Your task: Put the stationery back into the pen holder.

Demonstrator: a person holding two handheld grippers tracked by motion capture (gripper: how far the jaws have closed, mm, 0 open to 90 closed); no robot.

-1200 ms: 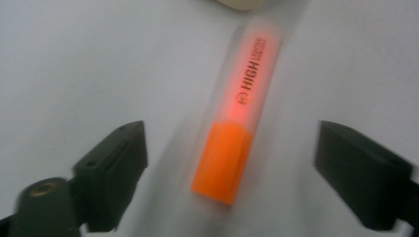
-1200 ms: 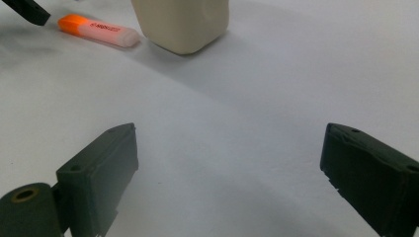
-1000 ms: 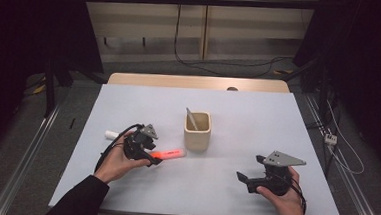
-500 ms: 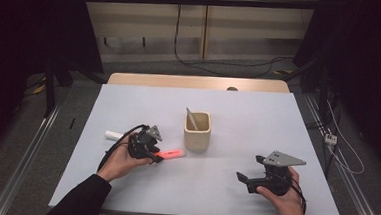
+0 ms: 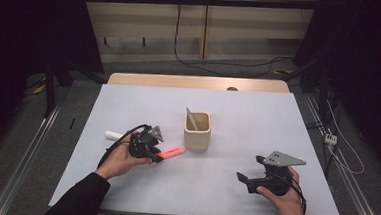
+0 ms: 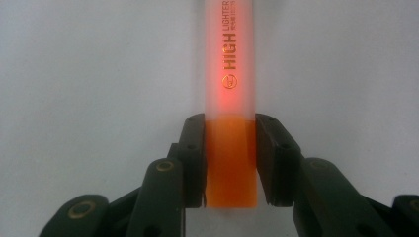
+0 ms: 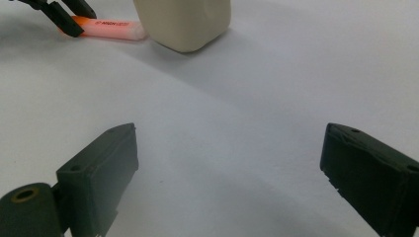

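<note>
My left gripper [image 6: 230, 163] is clamped on the orange highlighter [image 6: 231, 123]: both pads sit flush against the solid orange end, one on each side, no gap visible in the left gripper view. Jaws have just been closing, with the highlighter between them. The translucent part with the "HIGH LIGHTER" print runs straight out past the fingertips, glowing pink-orange.

From the high view, the highlighter [image 5: 170, 153] lies flat on the white table [image 5: 258, 116], just in front-left of the beige cup [image 5: 197, 131], its far tip close to the cup's base; touching or not, can't tell. My left gripper [image 5: 151, 154] is at the highlighter's end away from the cup, with my hand low on the table.

My right gripper [image 7: 227, 173] is released: jaws wide apart, bare table between them, nothing touched. In the high view the right gripper [image 5: 246, 180] sits well right of the cup and nearer me, held in my hand just above the table.

Cup stands upright with a grey pen-like stick [image 5: 192, 118] leaning inside. A white cylinder [image 5: 112, 135] lies on the table left of the cup, beyond my left hand.
</note>
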